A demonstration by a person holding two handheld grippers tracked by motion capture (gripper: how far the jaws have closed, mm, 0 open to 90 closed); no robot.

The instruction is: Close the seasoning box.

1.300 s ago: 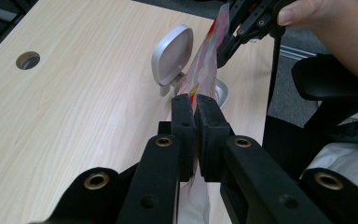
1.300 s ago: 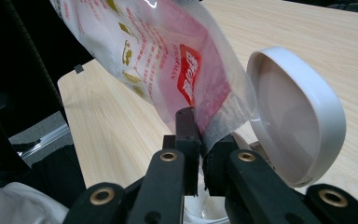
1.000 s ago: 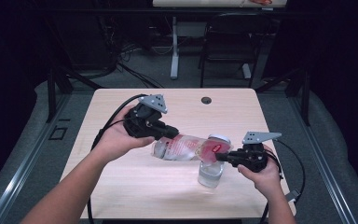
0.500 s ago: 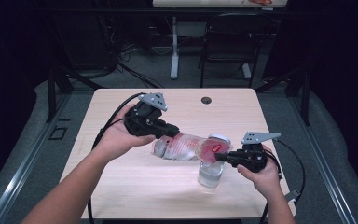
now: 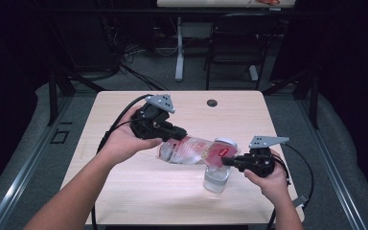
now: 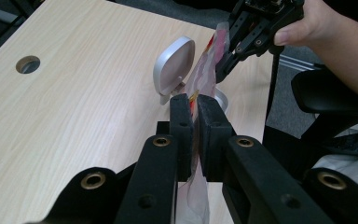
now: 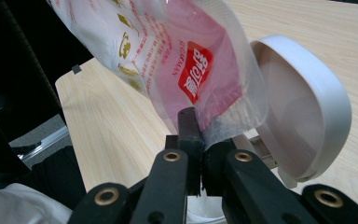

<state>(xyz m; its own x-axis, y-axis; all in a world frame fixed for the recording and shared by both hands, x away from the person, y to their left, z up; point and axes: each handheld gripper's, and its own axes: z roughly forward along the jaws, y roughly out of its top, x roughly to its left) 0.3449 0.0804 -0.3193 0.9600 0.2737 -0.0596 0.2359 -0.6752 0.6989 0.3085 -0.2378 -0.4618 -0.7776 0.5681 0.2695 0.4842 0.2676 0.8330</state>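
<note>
While my left claw point(image 5: 179, 135) pinches one end of the clear plastic bag point(image 5: 191, 149) and my right claw point(image 5: 226, 162) clamps its other, red-labelled end, it hangs tilted above the open, white-lidded jar point(image 5: 216, 178) on the table point(image 5: 124, 187).

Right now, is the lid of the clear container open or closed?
Open. The white lid stands swung up beside the plastic bag, which hangs above the clear container.

High view: above the near edge, looking forward and down over the table point(image 5: 124, 191). Gripper views: close along own jaws, both sharing the plastic bag point(image 6: 205, 65) and hinged lid point(image 7: 307, 116).
</note>
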